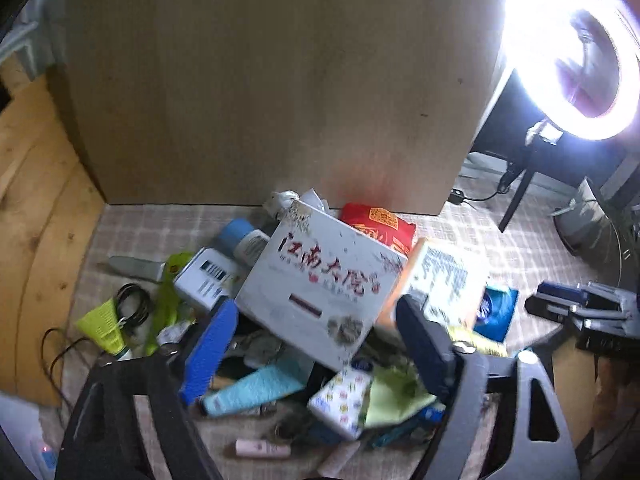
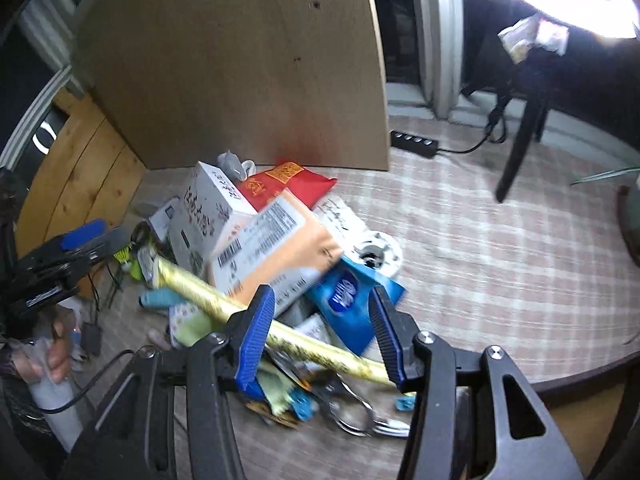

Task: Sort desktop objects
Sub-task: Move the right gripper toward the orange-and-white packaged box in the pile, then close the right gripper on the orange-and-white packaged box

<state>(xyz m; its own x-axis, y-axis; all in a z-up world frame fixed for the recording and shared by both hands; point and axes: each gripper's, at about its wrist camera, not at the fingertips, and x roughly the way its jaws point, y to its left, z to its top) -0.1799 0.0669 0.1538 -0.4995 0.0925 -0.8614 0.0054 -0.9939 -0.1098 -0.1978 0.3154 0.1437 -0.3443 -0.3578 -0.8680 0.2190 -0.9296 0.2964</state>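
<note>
A heap of desktop objects lies on the checked tablecloth [image 2: 480,240]. On top sit a white box with red characters [image 1: 312,280], an orange and white box [image 2: 280,248] and a red packet [image 1: 380,224]. My left gripper [image 1: 316,332] hovers open over the white box, its blue-padded fingers [image 1: 208,352] to either side of the box's lower corner without pressing on it. My right gripper [image 2: 320,320] is open above a blue tissue packet [image 2: 344,300] and a long gold-wrapped stick [image 2: 288,336] that crosses under its fingers. Both views are blurred.
A tall brown board [image 1: 260,80] stands upright behind the heap. A ring light [image 1: 572,52] on a tripod and a black power strip [image 2: 414,142] are at the right. A yellow-green shuttlecock [image 1: 104,324], teal tube [image 1: 252,392], pink lip balm [image 1: 262,449] and metal spoons [image 2: 360,420] lie around the heap.
</note>
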